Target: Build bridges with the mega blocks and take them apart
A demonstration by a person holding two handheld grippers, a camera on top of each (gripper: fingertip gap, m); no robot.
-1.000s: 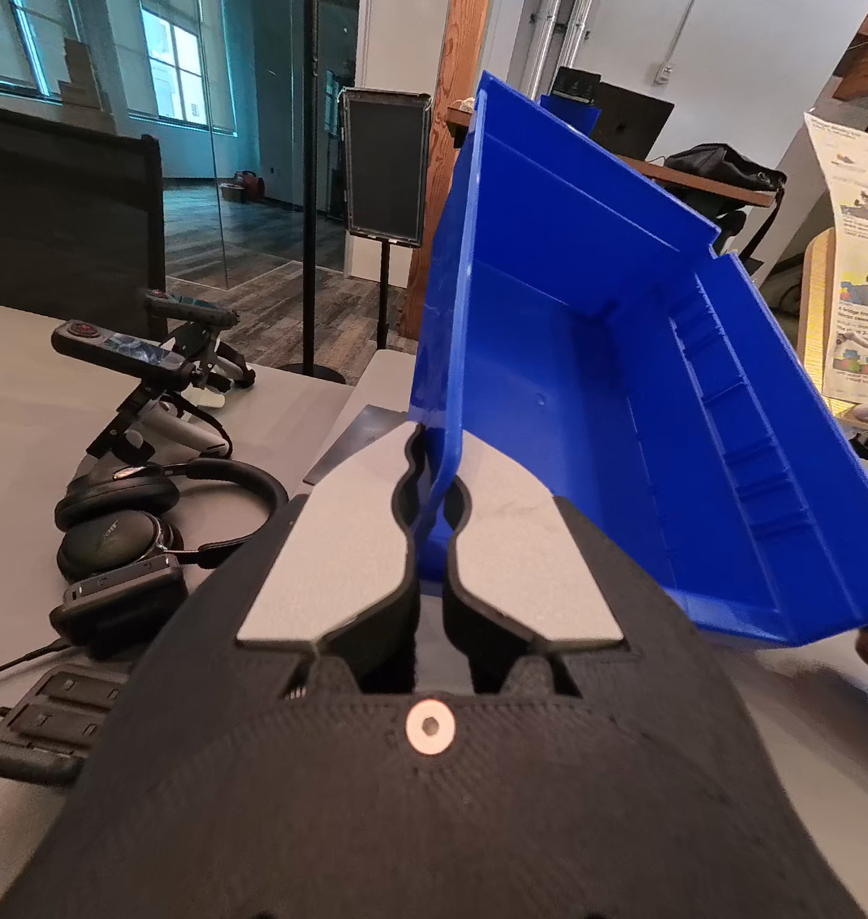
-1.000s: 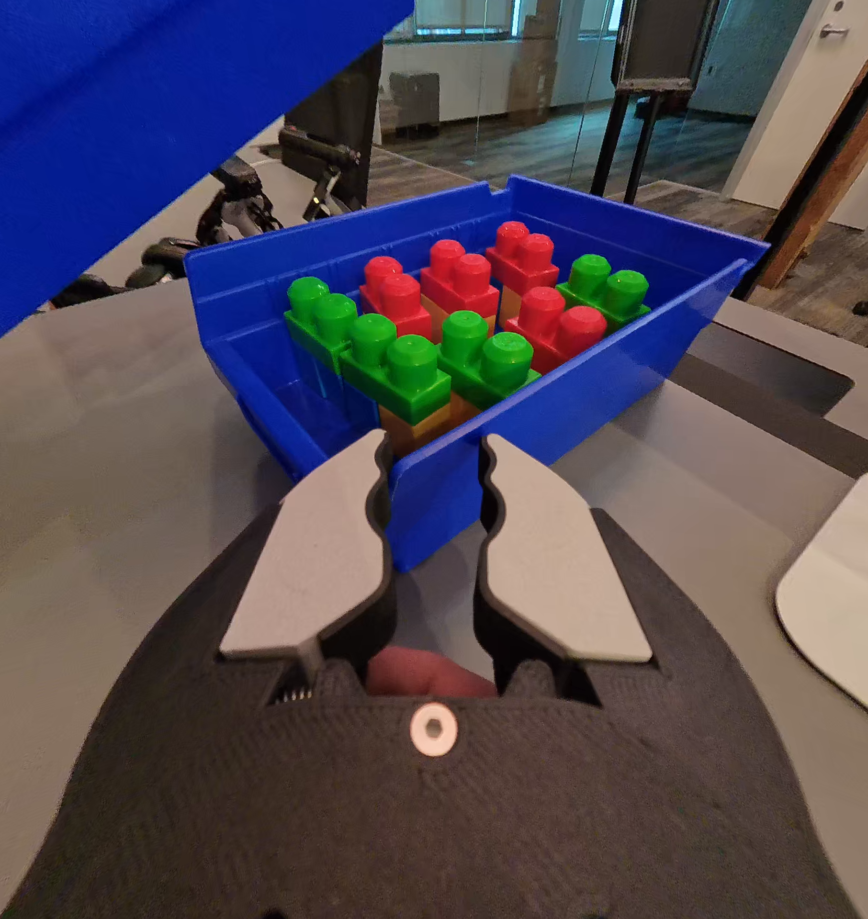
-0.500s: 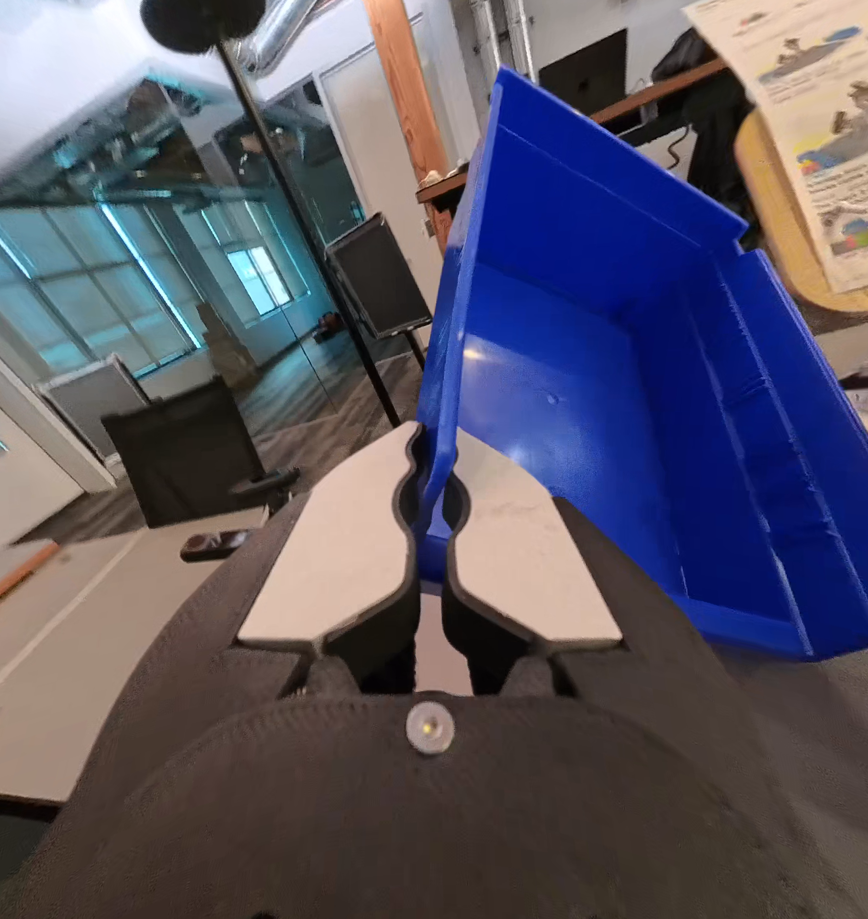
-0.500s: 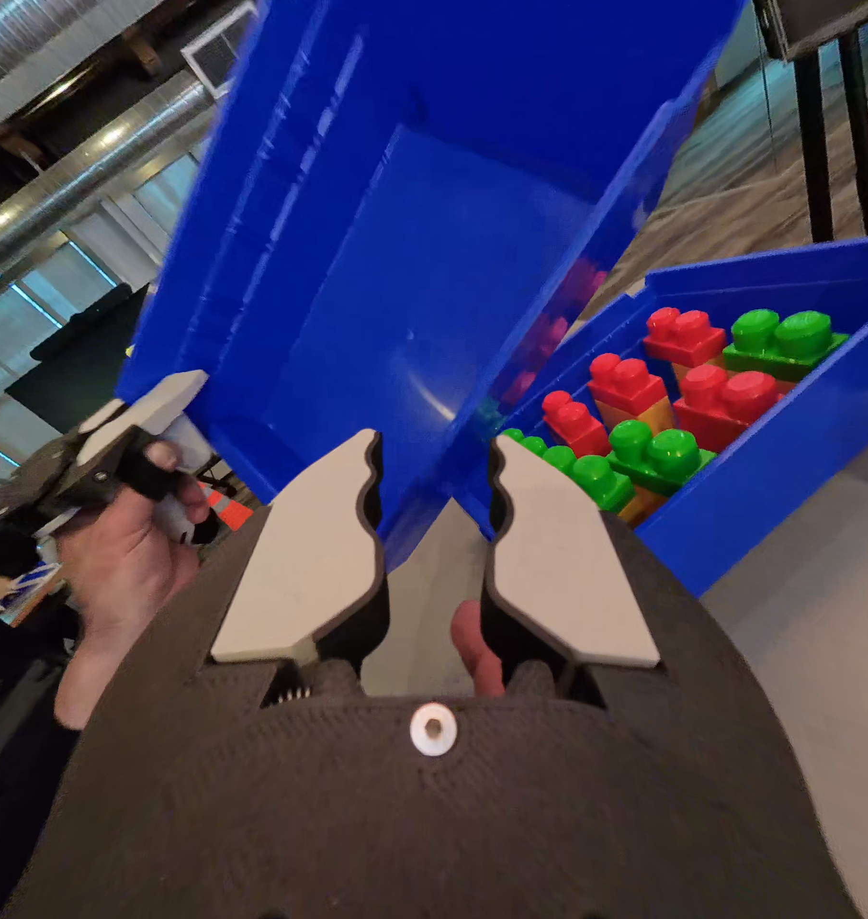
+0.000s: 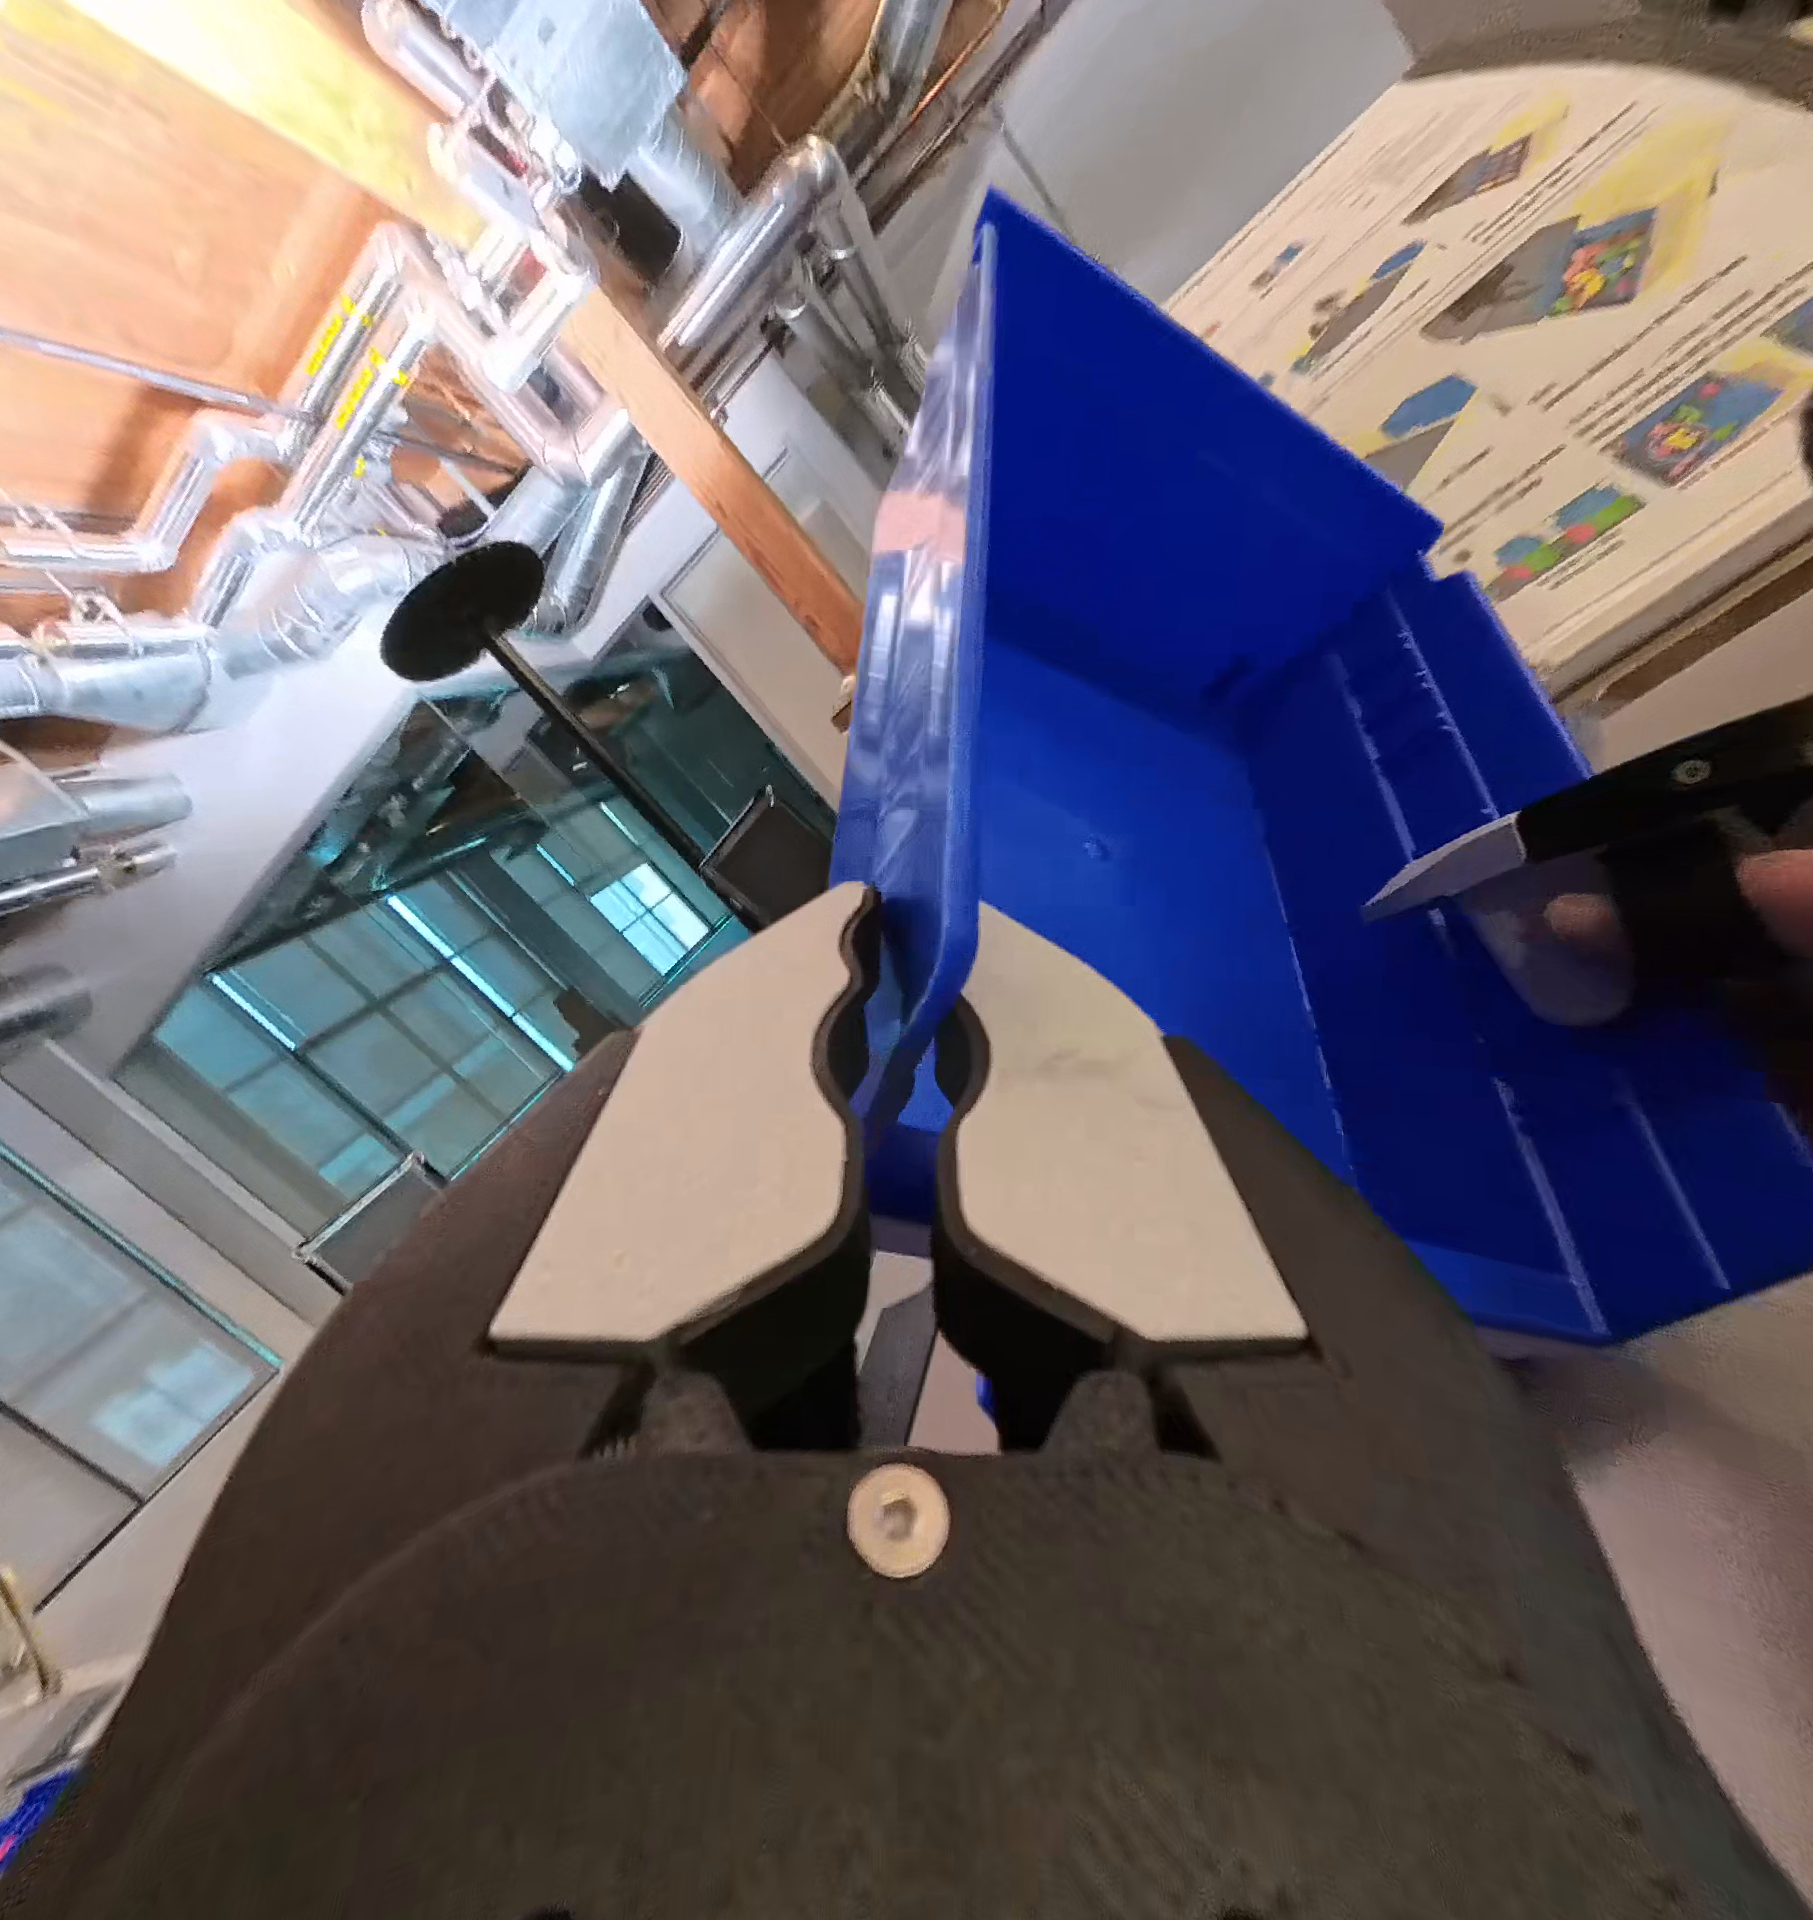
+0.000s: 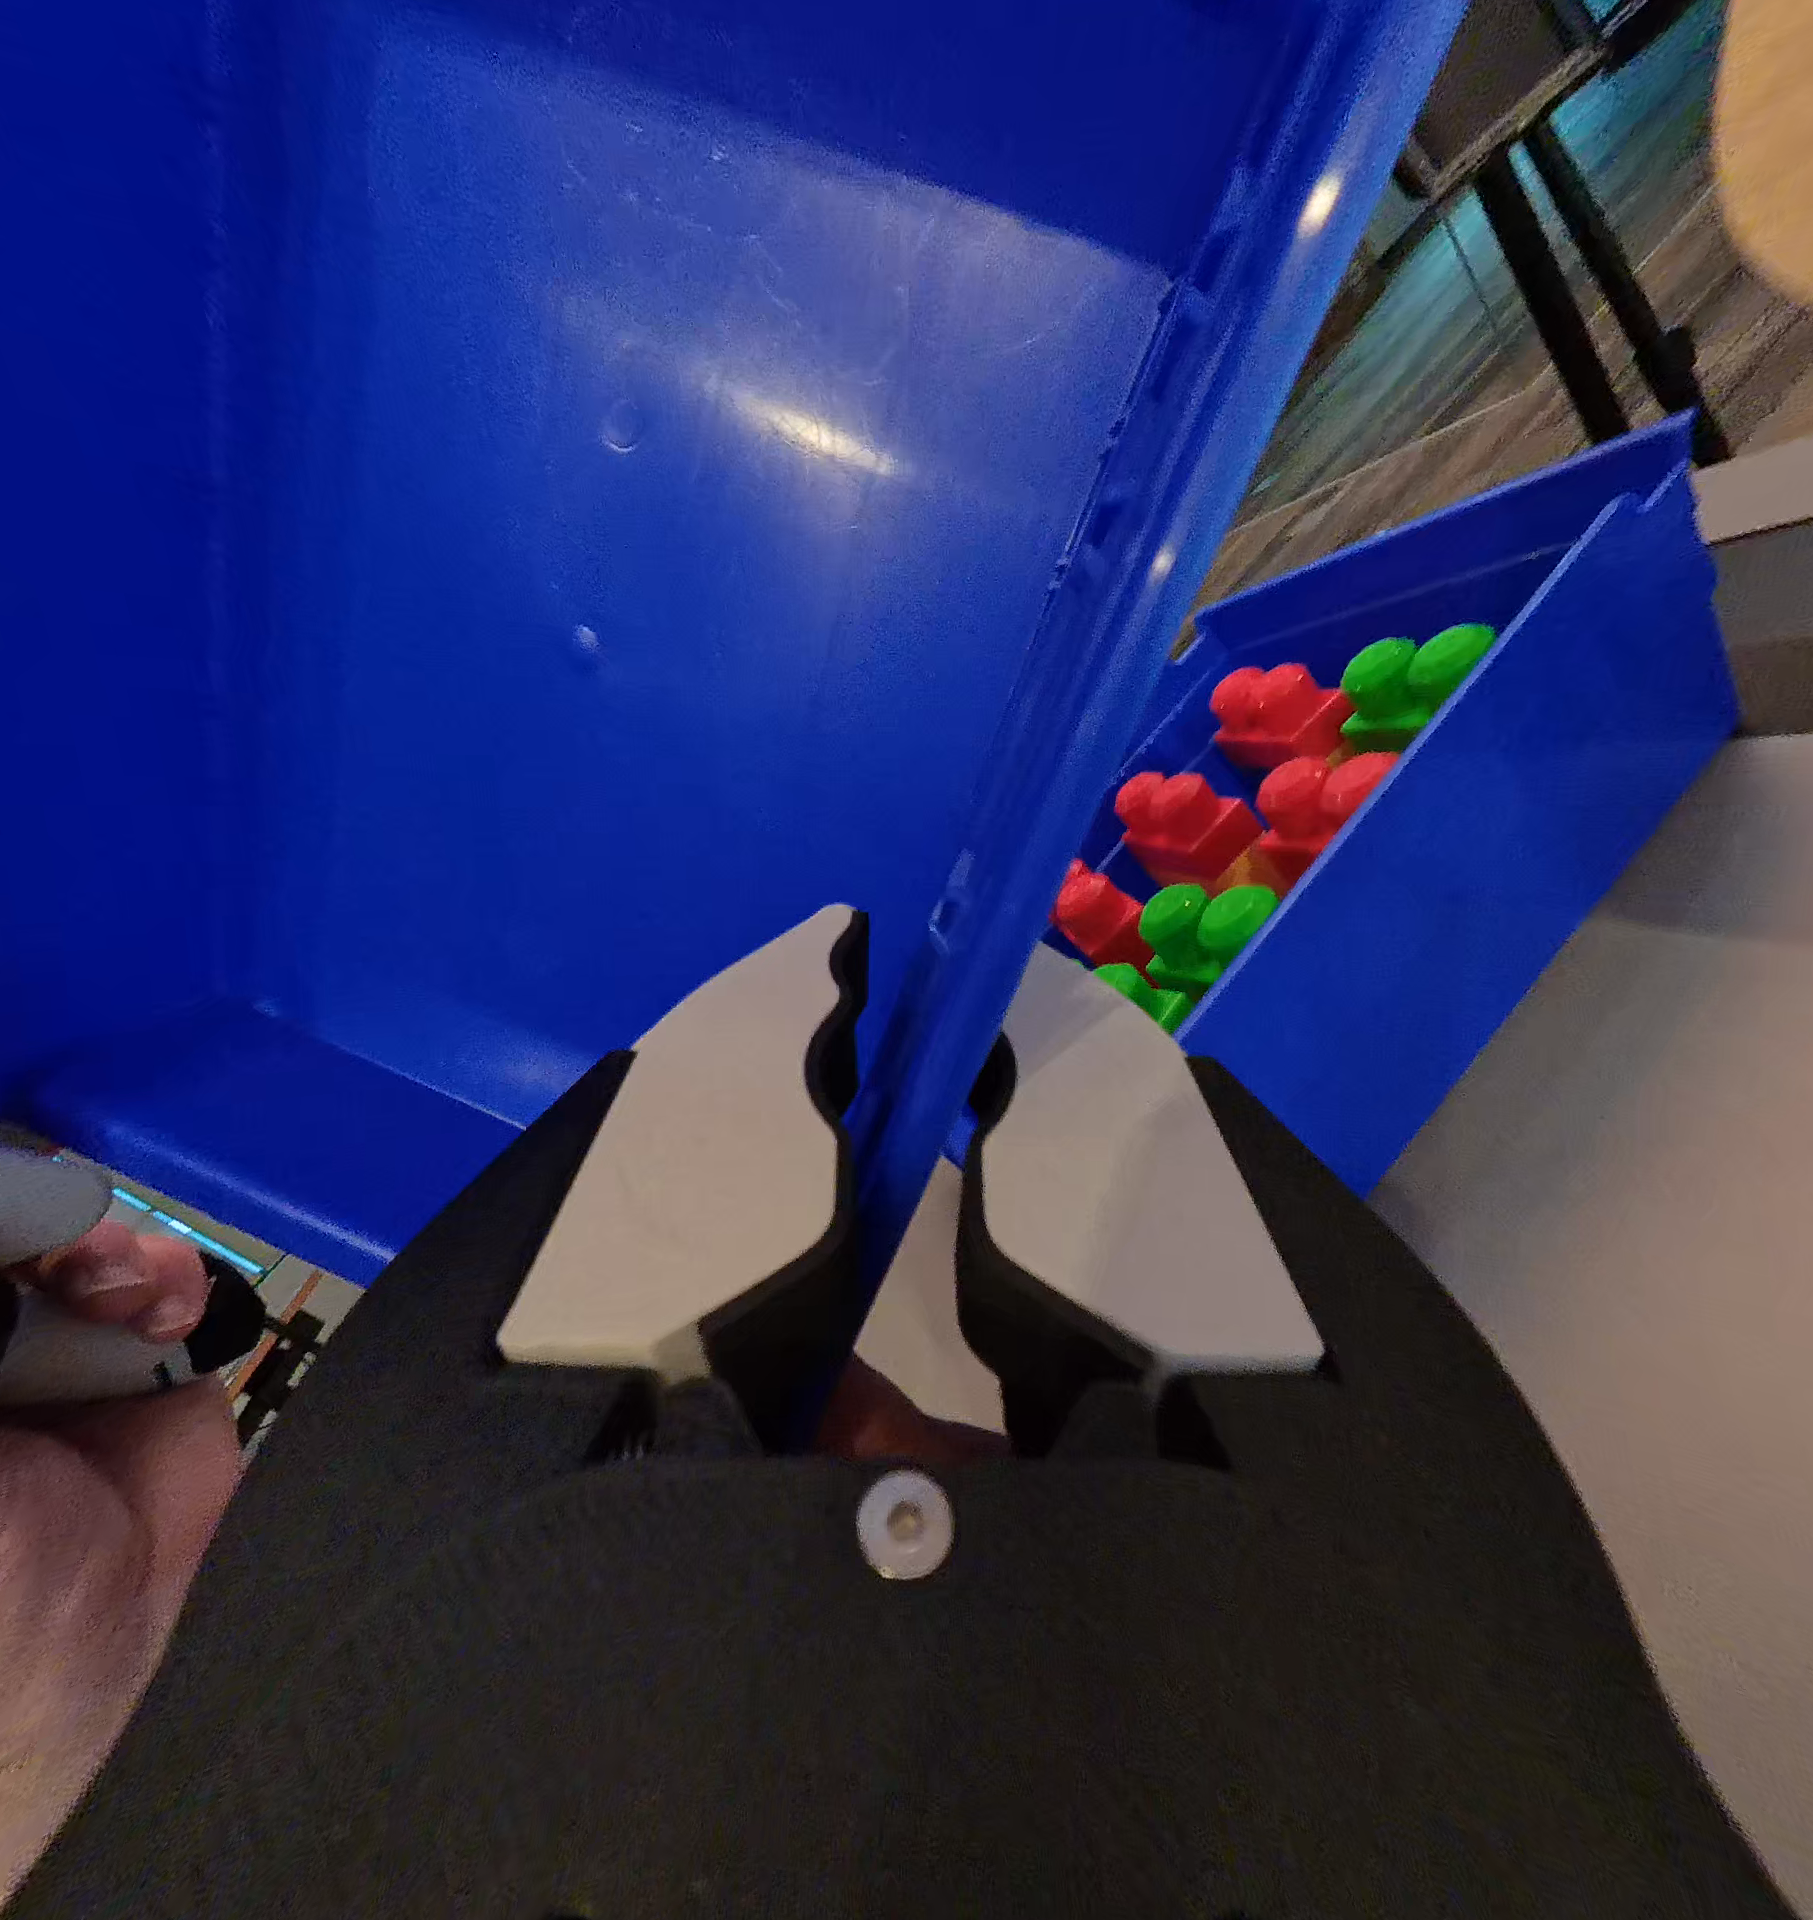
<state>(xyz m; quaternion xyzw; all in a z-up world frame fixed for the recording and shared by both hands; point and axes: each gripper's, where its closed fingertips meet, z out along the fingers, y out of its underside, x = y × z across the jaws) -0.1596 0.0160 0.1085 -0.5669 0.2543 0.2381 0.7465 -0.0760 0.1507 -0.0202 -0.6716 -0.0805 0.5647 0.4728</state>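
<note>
An empty blue bin [image 5: 1141,831] hangs tilted in the air between my two grippers. My left gripper [image 5: 917,935] is shut on one side wall of it. My right gripper [image 6: 923,987] is shut on the opposite wall, and the bin's bare floor [image 6: 466,520] fills the right wrist view. In the left wrist view the right gripper [image 5: 1453,873] shows at the far wall, one finger inside the bin. A second blue bin [image 6: 1453,935] stands on the table with red blocks [image 6: 1182,821] and green blocks [image 6: 1203,925] stacked in it.
The grey table [image 6: 1608,1247] lies to the right of the full bin. A hand and the left gripper's finger [image 6: 29,1195] show at the lower left of the right wrist view. An illustrated sheet [image 5: 1504,312] stands behind the empty bin. Some 20 cm of space lies between my two pairs of fingers.
My left gripper has lifted and tilted the empty bin upward. My right gripper left the full bin, moved to the empty bin's other wall and closed on it.
</note>
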